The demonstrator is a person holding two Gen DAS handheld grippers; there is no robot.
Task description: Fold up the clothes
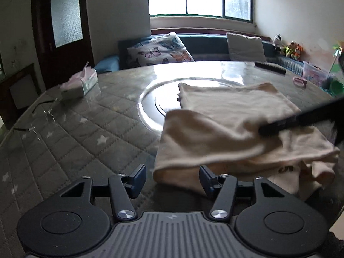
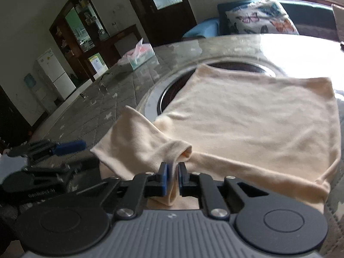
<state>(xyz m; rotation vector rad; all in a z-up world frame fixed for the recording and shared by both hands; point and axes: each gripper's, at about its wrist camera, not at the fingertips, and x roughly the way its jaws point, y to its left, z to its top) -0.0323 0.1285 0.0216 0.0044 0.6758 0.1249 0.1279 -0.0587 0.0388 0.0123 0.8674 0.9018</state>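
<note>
Quilted grey desk carries a cream garment. Left hand-held gripper stands spread, empty, by its near edge. Right hand-held gripper pinches a cloth fold.

Round table under grey star-quilted cover, cream garment spread on it, tissue pack, dark remote

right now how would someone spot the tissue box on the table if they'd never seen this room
Start at the big round table with its grey quilted, star-dotted cover under glass. Look to its far edge on the dark door's side, well away from the cream garment. The tissue box stands alone there, small, with pink tissue poking from its top.
</note>
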